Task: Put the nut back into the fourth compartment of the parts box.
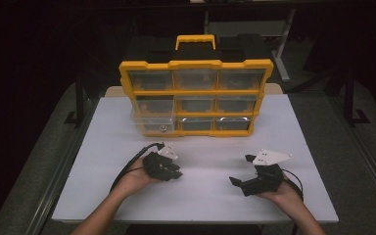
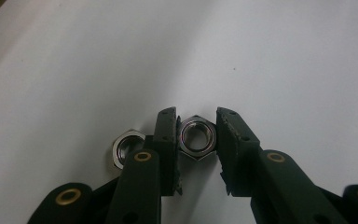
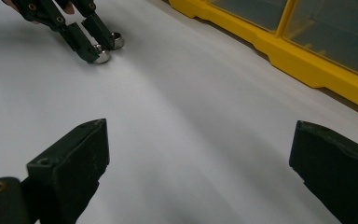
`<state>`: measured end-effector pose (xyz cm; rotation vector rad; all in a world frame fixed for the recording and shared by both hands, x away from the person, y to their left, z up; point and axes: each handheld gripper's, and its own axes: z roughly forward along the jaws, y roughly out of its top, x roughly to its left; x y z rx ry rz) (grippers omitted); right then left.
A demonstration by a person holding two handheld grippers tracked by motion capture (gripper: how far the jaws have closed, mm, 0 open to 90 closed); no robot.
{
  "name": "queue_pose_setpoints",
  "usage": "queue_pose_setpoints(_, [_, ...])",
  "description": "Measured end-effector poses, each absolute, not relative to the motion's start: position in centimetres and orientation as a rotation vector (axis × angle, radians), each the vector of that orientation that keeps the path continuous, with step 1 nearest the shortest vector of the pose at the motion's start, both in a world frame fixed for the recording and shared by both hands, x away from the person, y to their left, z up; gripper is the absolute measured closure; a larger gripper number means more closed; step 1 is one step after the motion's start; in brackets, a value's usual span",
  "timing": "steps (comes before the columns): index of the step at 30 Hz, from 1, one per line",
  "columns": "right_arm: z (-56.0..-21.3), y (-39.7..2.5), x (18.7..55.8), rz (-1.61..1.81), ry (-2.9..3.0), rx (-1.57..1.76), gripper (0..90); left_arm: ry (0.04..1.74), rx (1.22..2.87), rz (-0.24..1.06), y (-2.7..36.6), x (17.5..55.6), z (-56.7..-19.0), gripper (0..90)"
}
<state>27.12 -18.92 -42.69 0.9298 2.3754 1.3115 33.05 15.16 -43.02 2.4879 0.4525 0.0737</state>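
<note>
Black fingers (image 2: 168,140) flanking hex nut (image 2: 196,138)

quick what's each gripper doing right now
Left gripper: jaws around a nut, second nut beside it.
Right gripper: open, holding nothing.

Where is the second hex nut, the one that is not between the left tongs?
In the left gripper view, the second hex nut lies on the white table just outside the left tongs, against their left jaw, beside the nut between the jaws.
</note>
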Motion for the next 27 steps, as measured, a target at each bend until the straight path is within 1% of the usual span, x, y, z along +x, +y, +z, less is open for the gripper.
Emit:
queue_pose_setpoints(3, [-42.7, -18.9, 27.1, 1.312, 2.375, 0.934, 4.0, 0.485, 2.46, 0.054, 15.3, 32.9, -42.8, 70.7])
queue_pose_setpoints(15, [-42.7, -18.9, 27.1, 1.31, 2.377, 0.937, 4.0, 0.509, 2.424, 0.007, 16.2, 32.5, -41.3, 70.7])
queue_pose_setpoints(27, [-42.7, -18.9, 27.0, 1.312, 2.37, 0.926, 4.0, 0.514, 2.411, 0.001, 16.8, 32.3, -39.6, 70.7])
